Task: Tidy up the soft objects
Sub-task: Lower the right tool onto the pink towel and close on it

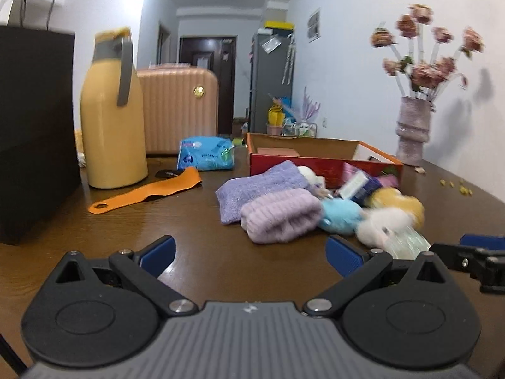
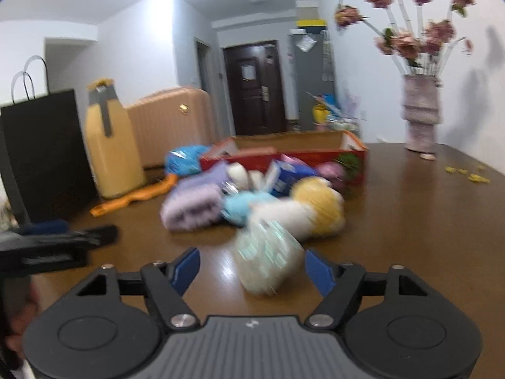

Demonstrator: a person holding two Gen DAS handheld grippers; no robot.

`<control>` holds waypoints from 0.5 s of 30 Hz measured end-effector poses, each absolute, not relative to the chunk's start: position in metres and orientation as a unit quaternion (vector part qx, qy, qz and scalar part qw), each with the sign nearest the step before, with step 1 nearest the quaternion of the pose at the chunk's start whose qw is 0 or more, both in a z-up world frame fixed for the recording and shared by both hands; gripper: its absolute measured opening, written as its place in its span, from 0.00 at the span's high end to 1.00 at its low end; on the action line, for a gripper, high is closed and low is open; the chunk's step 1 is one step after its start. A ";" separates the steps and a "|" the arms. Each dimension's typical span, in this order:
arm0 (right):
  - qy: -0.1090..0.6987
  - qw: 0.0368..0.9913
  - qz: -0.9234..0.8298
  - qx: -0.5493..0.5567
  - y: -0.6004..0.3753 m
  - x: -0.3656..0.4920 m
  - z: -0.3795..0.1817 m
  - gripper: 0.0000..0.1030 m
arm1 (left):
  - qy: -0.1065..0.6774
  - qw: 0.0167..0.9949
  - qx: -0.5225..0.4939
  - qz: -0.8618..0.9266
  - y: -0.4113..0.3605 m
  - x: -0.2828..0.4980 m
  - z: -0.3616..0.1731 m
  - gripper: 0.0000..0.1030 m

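Note:
A pile of soft things lies on the brown table in front of a red cardboard box (image 1: 315,161): a purple towel (image 1: 255,189), a lilac knitted roll (image 1: 281,214), a light blue plush (image 1: 341,214), a white plush (image 1: 385,224), a yellow plush (image 1: 397,202) and a shiny pale green packet (image 2: 268,259). My left gripper (image 1: 251,255) is open and empty, just short of the lilac roll. My right gripper (image 2: 252,268) is open, its jaws on either side of the pale green packet, not closed on it. The right wrist view is blurred.
A yellow thermos jug (image 1: 110,120), a black paper bag (image 1: 34,132), an orange strap (image 1: 148,192) and a blue tissue pack (image 1: 205,153) stand at the left. A vase of pink flowers (image 1: 413,126) stands at the far right. A pink suitcase (image 1: 180,107) is behind the table.

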State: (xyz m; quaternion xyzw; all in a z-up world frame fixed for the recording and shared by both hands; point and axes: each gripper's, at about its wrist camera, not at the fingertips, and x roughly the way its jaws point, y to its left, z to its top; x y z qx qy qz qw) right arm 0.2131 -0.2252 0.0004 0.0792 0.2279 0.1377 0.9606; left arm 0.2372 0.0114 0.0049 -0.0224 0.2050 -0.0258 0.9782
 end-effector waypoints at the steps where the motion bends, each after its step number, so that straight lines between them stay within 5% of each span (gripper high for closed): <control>1: 0.230 0.957 0.152 0.087 -0.221 0.228 0.002 0.32 | 0.208 0.977 -0.035 -0.026 0.015 0.253 0.005 0.00; 3: 0.238 0.949 0.178 0.100 -0.209 0.262 0.002 0.43 | 0.219 0.974 -0.054 -0.023 0.024 0.285 0.003 0.03; 5: 0.254 0.941 0.192 0.112 -0.194 0.299 -0.001 0.53 | 0.244 0.967 -0.069 -0.029 0.033 0.319 0.000 0.26; 6: 0.267 0.937 0.192 0.119 -0.186 0.321 -0.004 0.58 | 0.256 0.962 -0.085 -0.039 0.039 0.332 -0.002 0.28; 9: 0.291 0.931 0.175 0.133 -0.168 0.361 -0.015 0.60 | 0.289 0.945 -0.136 -0.069 0.051 0.363 -0.013 0.32; 11: 0.299 0.930 0.165 0.137 -0.161 0.376 -0.022 0.60 | 0.312 0.934 -0.155 -0.083 0.054 0.377 -0.024 0.44; 15: 0.314 0.924 0.169 0.135 -0.147 0.390 -0.029 0.76 | 0.330 0.913 -0.199 -0.130 0.065 0.385 -0.037 0.59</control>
